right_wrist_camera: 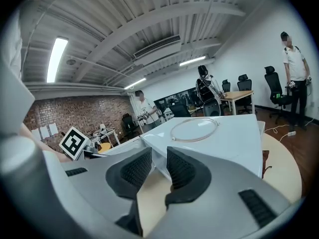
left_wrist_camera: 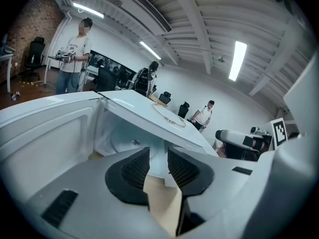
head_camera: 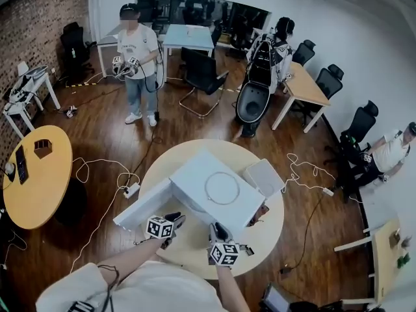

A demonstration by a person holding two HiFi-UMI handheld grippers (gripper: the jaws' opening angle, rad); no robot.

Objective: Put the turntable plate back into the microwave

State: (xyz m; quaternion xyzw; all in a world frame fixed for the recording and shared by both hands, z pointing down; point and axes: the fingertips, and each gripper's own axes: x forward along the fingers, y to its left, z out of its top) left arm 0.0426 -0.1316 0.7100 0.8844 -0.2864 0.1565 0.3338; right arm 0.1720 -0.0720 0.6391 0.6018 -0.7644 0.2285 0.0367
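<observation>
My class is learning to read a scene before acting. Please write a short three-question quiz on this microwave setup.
1. True or false: the door of the microwave stands open.
2. What lies on top of the microwave? A) a mug B) a thin ring C) a folded towel
3. Fill in the blank: nothing is between the jaws of the left gripper or the right gripper, and both pairs of jaws stand ____.

Key: 1 true; 2 B; 3 apart.
</observation>
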